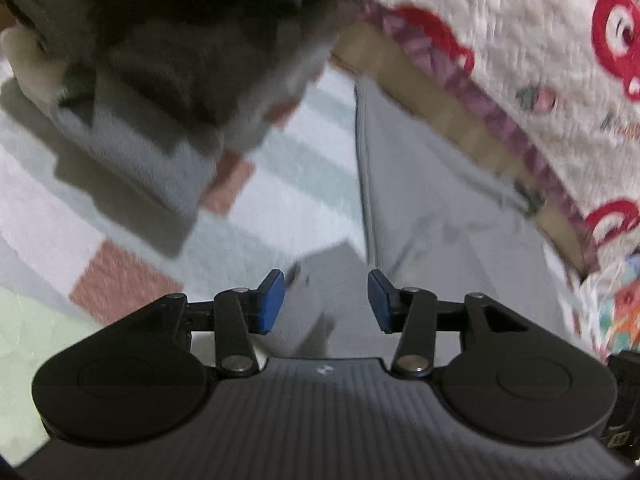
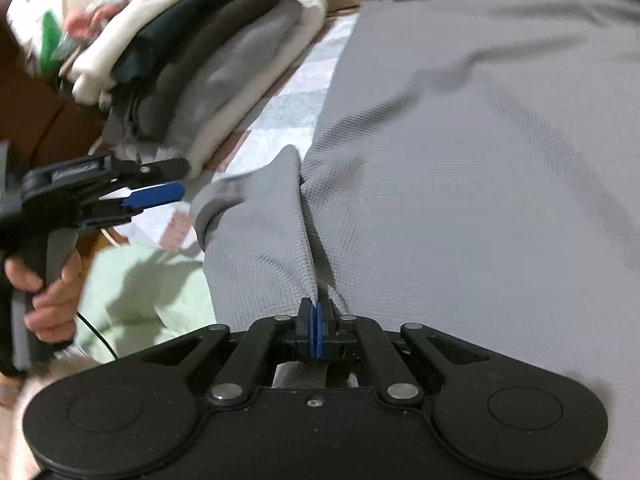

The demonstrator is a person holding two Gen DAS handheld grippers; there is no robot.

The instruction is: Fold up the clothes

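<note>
While the folded stack (image 2: 192, 68) sits at far left, parked clear of the work area, the left gripper (image 2: 160, 184), held in a hand (image 2: 48, 288), hangs just beside it with pads spread and nothing between them, probably lining up a grab. The grey shirt (image 2: 460, 140) lies flat to the right on the checked bedding (image 1: 60, 208). The right gripper (image 2: 316, 332) is pinched on a raised ridge of shirt fabric, likely to pull a fold over.

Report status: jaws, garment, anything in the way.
Right gripper shut on grey shirt, pinching a fold. Left gripper open, nothing between its jaws. Folded stack beside the shirt, clear of it.
</note>
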